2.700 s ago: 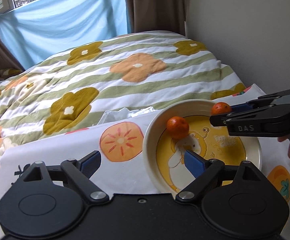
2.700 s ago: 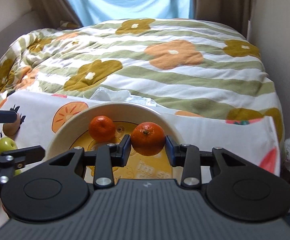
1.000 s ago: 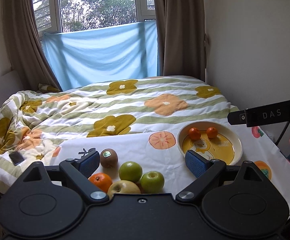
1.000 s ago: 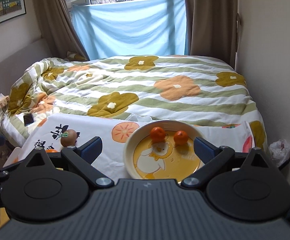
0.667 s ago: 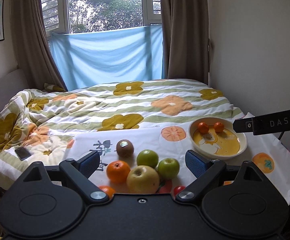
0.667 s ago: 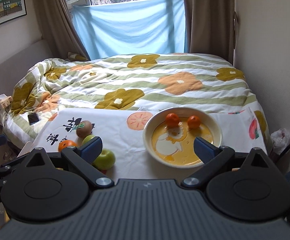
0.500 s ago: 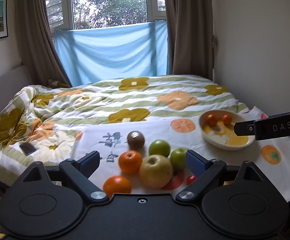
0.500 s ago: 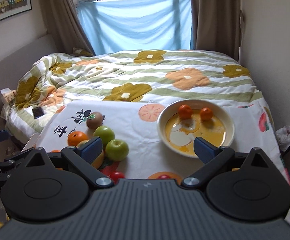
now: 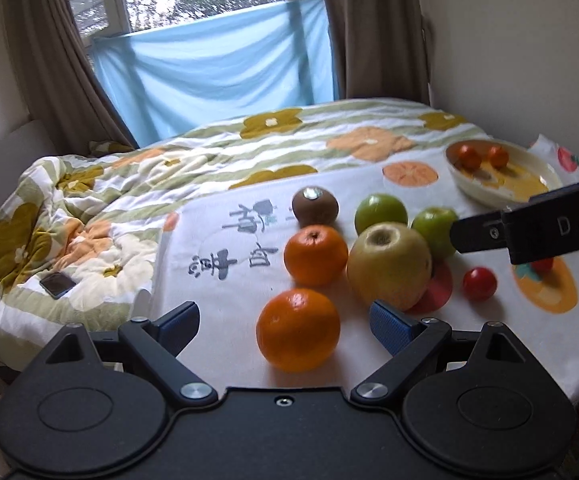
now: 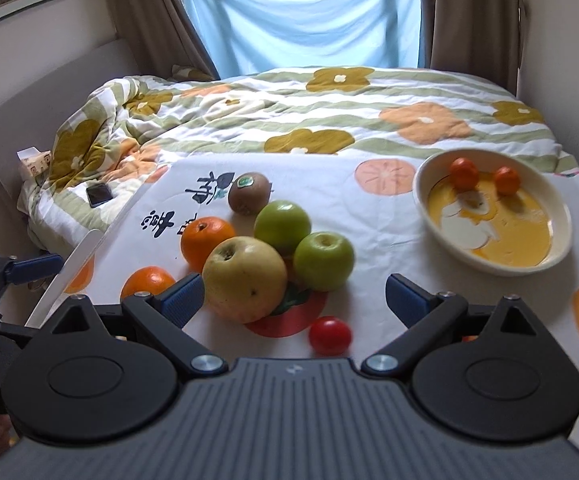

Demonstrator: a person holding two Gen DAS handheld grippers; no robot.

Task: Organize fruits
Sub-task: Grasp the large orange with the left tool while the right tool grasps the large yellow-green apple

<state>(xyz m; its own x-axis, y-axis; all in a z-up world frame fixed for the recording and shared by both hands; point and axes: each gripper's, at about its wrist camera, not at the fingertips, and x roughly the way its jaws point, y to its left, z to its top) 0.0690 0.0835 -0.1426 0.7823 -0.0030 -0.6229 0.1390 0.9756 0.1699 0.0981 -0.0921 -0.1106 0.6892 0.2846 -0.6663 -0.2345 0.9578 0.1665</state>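
Blue-padded left tongs (image 9: 285,326) are standing wide apart and gripping nothing, with the nearest orange (image 9: 298,330) lying between the pads but touching neither. Right tongs (image 10: 295,294) are likewise spread wide and empty, hovering over the big yellow apple (image 10: 245,274) and a small red tomato (image 10: 330,336) without touching them. Sitting well to the right of that apple, the cream bowl (image 10: 561,216) is holding two small tangerines (image 10: 464,173) at its far side. Resting against the apple are two green apples (image 10: 323,261), and just behind it a second orange (image 10: 206,242) is lying; a kiwi (image 10: 248,193) is sitting farther back. All are lying on the printed cloth (image 10: 369,220) covering the table, with a bed (image 10: 329,108) beyond. Both tongs are pointing forward and downward at the apple's cluster, the right one's finger crossing the left camera's view beside the apple.
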